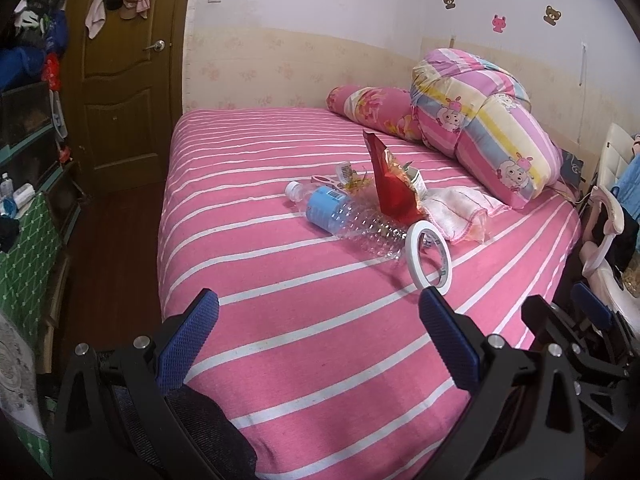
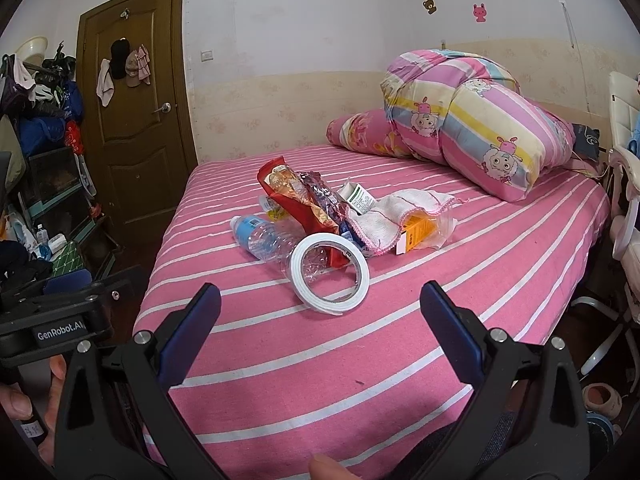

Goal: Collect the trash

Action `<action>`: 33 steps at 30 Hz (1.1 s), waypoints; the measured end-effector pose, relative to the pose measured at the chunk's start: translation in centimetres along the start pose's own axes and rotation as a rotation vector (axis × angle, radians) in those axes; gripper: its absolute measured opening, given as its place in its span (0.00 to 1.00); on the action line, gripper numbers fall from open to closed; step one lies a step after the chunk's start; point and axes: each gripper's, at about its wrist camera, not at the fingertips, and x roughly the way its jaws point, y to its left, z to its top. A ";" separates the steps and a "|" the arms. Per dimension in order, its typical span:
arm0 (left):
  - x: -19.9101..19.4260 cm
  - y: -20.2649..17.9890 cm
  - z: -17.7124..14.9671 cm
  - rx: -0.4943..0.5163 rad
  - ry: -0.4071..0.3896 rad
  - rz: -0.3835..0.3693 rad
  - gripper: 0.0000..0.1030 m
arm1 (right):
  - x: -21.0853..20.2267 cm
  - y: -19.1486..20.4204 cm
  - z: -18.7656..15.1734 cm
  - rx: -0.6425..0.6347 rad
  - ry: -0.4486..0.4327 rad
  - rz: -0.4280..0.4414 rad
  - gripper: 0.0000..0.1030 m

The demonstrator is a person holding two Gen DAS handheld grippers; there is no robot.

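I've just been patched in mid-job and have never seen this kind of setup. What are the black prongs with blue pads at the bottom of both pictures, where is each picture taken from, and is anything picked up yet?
No robot arm here: a person holds a hand-operated two-finger tool in each hand. Each picture comes from a fisheye camera on one tool, looking along its fingers. One shows the left tool, the other the right tool. Both are open and hold nothing.

Ahead is a bed with a pink striped cover. On it lies a small pile: a plastic bottle, a red snack bag, a roll of white tape nearest the tools, a white cloth and an orange packet. A folded quilt sits at the back.
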 end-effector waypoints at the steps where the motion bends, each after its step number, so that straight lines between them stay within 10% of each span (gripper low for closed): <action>1: 0.0 0.0 0.0 -0.001 0.001 -0.001 0.94 | 0.0 0.0 0.0 -0.001 0.000 0.000 0.95; 33: 0.9 0.3 0.2 -0.043 0.029 -0.022 0.94 | 0.3 1.6 0.0 -0.082 -0.015 0.050 0.95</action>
